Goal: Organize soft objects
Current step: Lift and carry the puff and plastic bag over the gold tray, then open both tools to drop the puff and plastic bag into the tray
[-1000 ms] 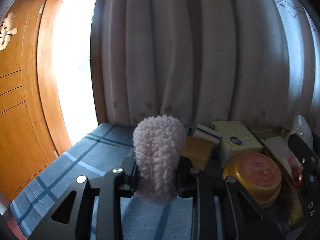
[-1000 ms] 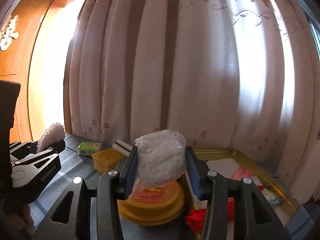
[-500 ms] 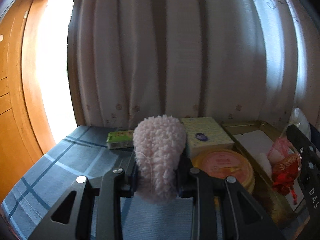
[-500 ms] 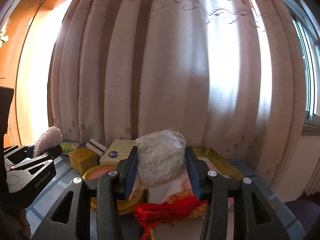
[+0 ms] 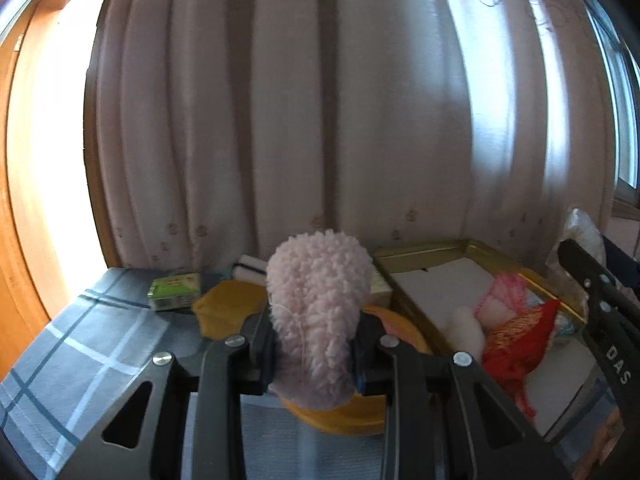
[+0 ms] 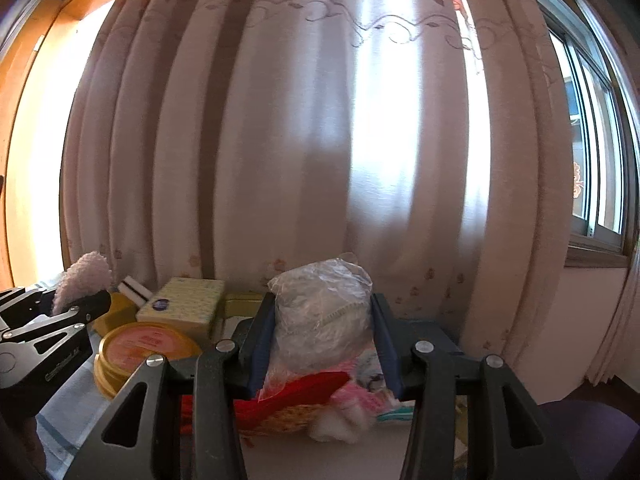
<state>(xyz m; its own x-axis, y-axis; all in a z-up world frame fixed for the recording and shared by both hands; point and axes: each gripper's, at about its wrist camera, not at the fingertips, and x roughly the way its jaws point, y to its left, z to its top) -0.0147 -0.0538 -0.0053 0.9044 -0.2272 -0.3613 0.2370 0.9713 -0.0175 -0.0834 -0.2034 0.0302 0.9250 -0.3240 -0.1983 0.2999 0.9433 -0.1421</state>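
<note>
My left gripper [image 5: 316, 344] is shut on a fluffy pale pink sock [image 5: 318, 304], held upright above the blue checked tablecloth [image 5: 92, 344]; it also shows at the left of the right wrist view [image 6: 82, 280]. My right gripper [image 6: 320, 336] is shut on a clear plastic bag of white cloth [image 6: 324, 312], above a gold-rimmed tray [image 5: 440, 250]. The tray holds a red and orange pouch [image 5: 520, 336], pink and white soft items [image 5: 498, 300] and white cotton [image 6: 340, 424].
On the table stand a round yellow tin [image 6: 140, 348], a yellow tissue box [image 6: 184, 304], a yellow sponge [image 5: 228, 308], a green packet [image 5: 174, 290] and a black-and-white sponge [image 6: 136, 286]. A curtain [image 5: 320, 120] hangs behind; a window [image 6: 592, 160] is at right.
Both grippers have swung to the right with their loads. The tray and its soft items have come further into both views.
</note>
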